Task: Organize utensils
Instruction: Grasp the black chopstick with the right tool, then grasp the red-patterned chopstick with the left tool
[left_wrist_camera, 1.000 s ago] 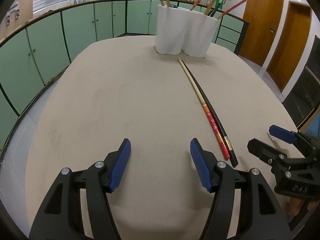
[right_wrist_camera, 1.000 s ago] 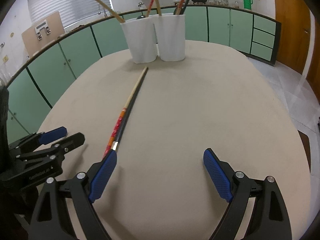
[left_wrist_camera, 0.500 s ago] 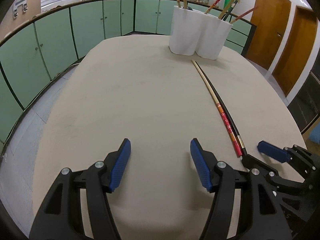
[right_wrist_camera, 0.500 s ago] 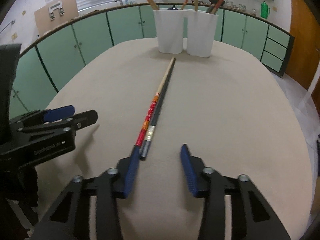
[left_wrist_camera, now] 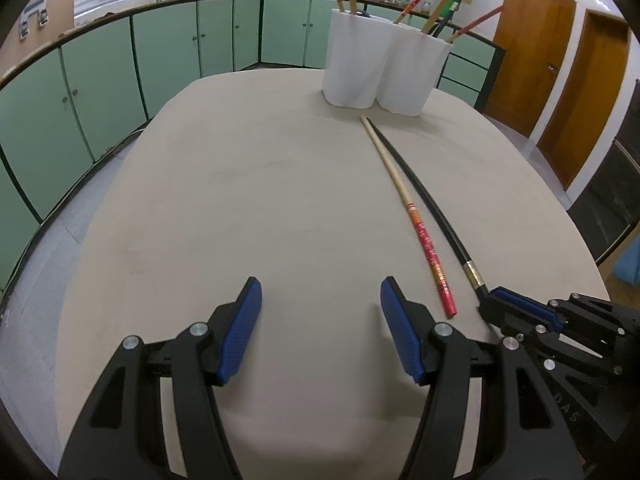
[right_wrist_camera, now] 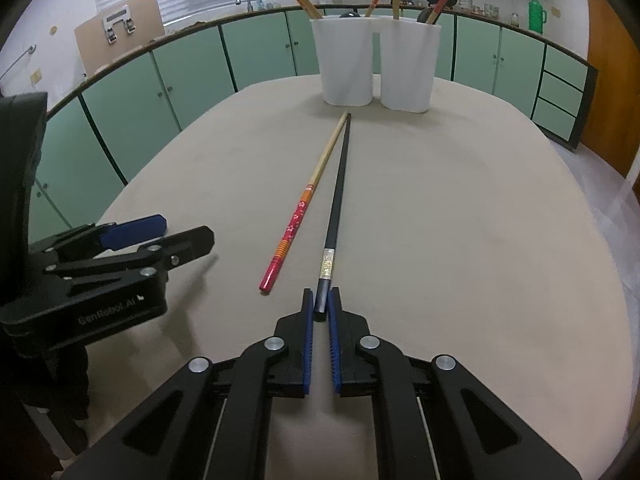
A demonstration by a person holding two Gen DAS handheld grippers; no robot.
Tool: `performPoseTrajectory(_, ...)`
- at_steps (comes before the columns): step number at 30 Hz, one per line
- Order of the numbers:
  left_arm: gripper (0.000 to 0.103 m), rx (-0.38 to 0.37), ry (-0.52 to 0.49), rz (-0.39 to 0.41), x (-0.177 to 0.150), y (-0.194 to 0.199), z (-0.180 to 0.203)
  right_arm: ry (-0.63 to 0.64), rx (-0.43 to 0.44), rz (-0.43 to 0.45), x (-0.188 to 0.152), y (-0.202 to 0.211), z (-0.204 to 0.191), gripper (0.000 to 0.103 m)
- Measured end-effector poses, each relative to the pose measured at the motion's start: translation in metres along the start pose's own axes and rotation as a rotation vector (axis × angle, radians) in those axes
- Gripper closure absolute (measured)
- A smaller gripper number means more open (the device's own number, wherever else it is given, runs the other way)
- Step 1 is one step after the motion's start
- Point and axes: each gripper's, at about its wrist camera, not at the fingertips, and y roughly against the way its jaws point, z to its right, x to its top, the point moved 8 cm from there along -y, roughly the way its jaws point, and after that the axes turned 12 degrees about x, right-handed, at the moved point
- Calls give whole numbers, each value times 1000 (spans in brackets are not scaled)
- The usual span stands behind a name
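Right hand-held gripper (right_wrist_camera: 320, 306) — its jaws, wide apart a second ago, have closed on the near end of the black chopstick (right_wrist_camera: 336, 204), whose butt now sits pinched between the blue pads just behind its metallic band. A second ago the two loose chopsticks lay tight against each other; the black one now lies angled slightly away from the red-and-wood chopstick (right_wrist_camera: 298, 210), their far tips still meeting near the holders. Judged from this, the pick-up is secured and the lift toward a holder is the step to come. The red-and-wood chopstick lies free on the worktop (right_wrist_camera: 460, 220), just left of the gripped one. Left hand-held gripper (left_wrist_camera: 320, 300) — jaws at a middling width, nothing between them, hovering over bare worktop as it did a second ago. At the far edge stand two white utensil holders (right_wrist_camera: 374, 64), touching, each already carrying several upright chopsticks. The worktop is a rounded beige surface, otherwise bare. Beyond it, a kitchen: green cabinets (left_wrist_camera: 168, 48), a sink tap under a blinded window, wooden doors (left_wrist_camera: 560, 52) to the right.
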Motion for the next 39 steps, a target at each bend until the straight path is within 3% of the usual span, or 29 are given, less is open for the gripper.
performPoseTrajectory(13,43,-39,-46,17,3,5,36,-66,-118,61,6,24,53,97)
performPoseTrajectory(24,45,-32,-86,-9,-4,-2,69,-122,-110,75,4,28,72,97)
performPoseTrajectory(33,63,2,-56,-5,-5,-1,70,-144,-85,73,3,28,76,97)
performPoseTrajectory(39,87,-7,-68,-2,-5,0,76,-147,-78,69,3,26,76,97)
